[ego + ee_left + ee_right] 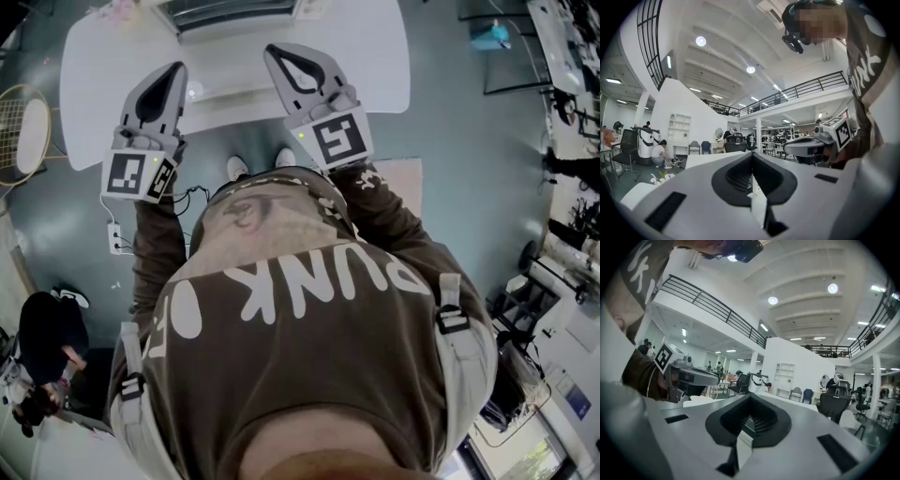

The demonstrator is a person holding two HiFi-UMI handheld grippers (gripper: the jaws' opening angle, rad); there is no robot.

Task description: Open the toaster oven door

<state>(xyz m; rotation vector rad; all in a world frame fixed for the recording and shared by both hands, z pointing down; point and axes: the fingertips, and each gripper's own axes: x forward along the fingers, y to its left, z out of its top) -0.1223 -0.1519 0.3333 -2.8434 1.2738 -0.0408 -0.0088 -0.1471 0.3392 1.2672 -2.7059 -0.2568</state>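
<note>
In the head view both grippers are held up in front of the person's chest, over the near edge of a white table [375,56]. A grey slatted appliance [234,11], cut off by the top edge, stands at the table's far side; I cannot tell its door. My left gripper [175,67] is shut with nothing in it, and my right gripper [273,49] is the same. In the left gripper view the left gripper [751,158] has its jaws together and points out into a large hall. The right gripper [750,398] looks likewise, jaws together and empty.
A racket [19,122] lies on the floor at the left, a power strip [115,239] below it. The person's shoes [239,169] stand by the table edge, beside a pink mat [403,178]. Another person [42,347] crouches at lower left. Benches with equipment [562,56] line the right.
</note>
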